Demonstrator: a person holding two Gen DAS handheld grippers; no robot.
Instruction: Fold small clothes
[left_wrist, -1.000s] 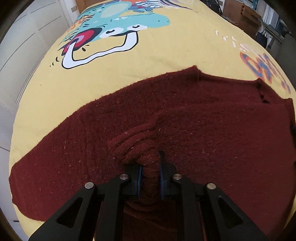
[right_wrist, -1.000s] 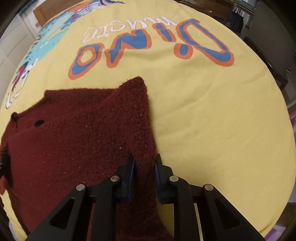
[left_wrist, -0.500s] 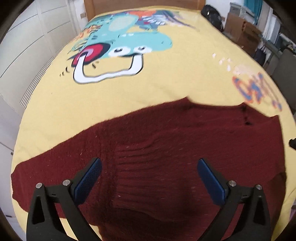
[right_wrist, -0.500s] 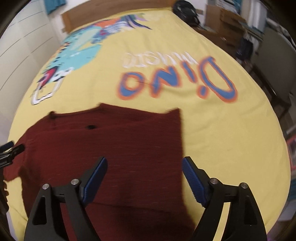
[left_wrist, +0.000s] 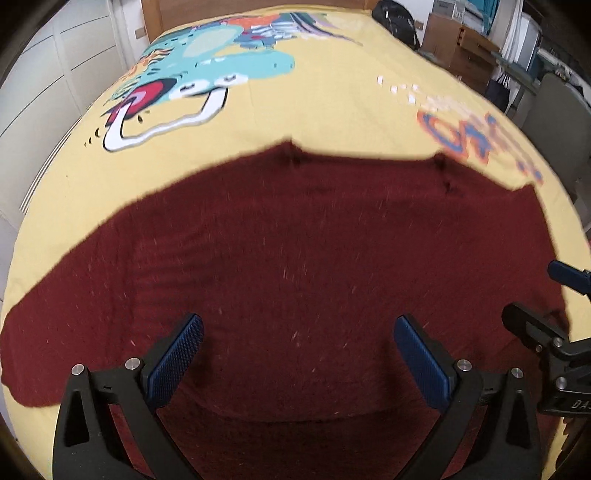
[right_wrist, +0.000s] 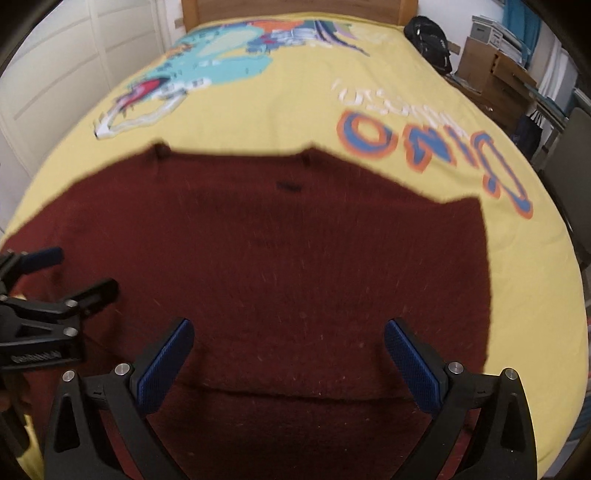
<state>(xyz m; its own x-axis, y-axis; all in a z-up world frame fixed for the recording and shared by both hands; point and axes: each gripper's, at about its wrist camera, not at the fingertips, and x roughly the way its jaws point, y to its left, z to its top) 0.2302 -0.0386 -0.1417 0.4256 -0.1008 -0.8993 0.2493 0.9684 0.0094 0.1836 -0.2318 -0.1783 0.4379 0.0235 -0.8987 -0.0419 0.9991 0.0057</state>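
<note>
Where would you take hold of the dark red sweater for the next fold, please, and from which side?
I would probably grip the dark red sweater at its near corners, along the folded edge closest to the grippers, coming down from above. It lies flat on the yellow bedspread, neckline at the far side, so only the edges offer a pinch. The left gripper is open; the right gripper jaws are opening, and neither holds anything.

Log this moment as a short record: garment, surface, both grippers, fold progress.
garment: dark red sweater, lying flat, a sleeve folded across its front
surface: yellow bedspread with a cartoon print
left gripper: open, nothing between its pads, above the sweater
right gripper: jaws opening, nothing between them, above the sweater
fold progress: lower edge of the folded part shows as a line near the grippers; right side not yet folded in
</note>
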